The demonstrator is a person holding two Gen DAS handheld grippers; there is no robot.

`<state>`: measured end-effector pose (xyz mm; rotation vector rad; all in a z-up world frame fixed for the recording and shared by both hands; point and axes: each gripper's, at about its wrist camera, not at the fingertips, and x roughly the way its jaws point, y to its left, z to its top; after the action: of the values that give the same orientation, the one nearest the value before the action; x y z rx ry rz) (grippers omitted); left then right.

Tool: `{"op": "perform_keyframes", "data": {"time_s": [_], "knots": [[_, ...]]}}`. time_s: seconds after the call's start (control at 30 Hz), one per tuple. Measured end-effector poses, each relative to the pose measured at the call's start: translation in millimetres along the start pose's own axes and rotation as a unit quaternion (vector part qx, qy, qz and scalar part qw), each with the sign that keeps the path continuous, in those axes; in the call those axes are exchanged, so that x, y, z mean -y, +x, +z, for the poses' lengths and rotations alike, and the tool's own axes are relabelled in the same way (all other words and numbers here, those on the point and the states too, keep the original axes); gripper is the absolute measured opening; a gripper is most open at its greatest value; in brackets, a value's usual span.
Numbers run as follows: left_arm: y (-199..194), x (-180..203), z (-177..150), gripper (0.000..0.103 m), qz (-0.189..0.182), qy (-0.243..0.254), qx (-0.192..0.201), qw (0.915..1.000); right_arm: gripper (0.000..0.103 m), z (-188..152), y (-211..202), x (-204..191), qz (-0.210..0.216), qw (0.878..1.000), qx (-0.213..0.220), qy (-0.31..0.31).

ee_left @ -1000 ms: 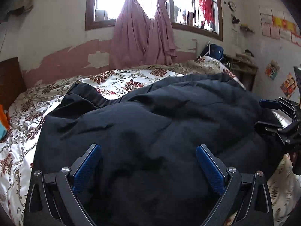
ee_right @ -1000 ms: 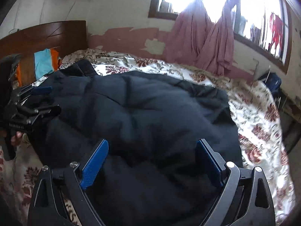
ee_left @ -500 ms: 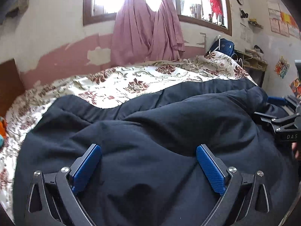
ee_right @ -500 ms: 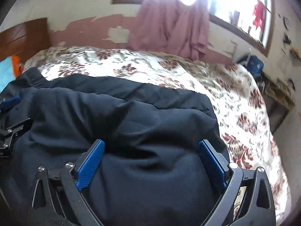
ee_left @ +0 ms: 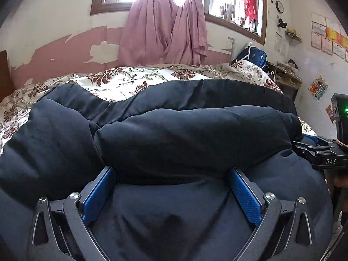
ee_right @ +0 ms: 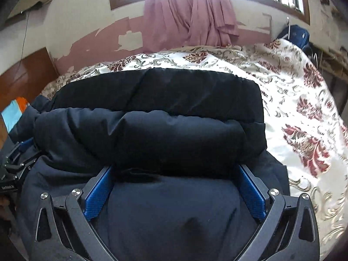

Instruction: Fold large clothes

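A bed with a floral bedspread carries the dark padded coat, which lies across its middle below the window's pink curtains, a thick fold of it rolled toward the far edge. The left gripper and right gripper each stand spread wide, blue pads bracketing the puffy fold without pinching it. To fold well, both should press the roll forward evenly and flatten trapped air, since the slippery bulk looks likely to spring back open.
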<state>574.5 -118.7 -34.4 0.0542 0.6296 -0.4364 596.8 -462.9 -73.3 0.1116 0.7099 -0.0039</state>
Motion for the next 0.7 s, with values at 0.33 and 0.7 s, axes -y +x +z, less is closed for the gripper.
{"op": "perform_keyframes", "data": {"time_s": [0.33,0.7], "knots": [[5,6,-4,0.103,0.010,0.009,0.015,0.9998,0.102,-14,13,2,0.005,1.000,0.007,0.012],[-2,6,-1,0.103,0.020,0.006,-0.011,0.9997,0.102,-20,-4,4,0.018,0.999,0.032,0.017]]}}
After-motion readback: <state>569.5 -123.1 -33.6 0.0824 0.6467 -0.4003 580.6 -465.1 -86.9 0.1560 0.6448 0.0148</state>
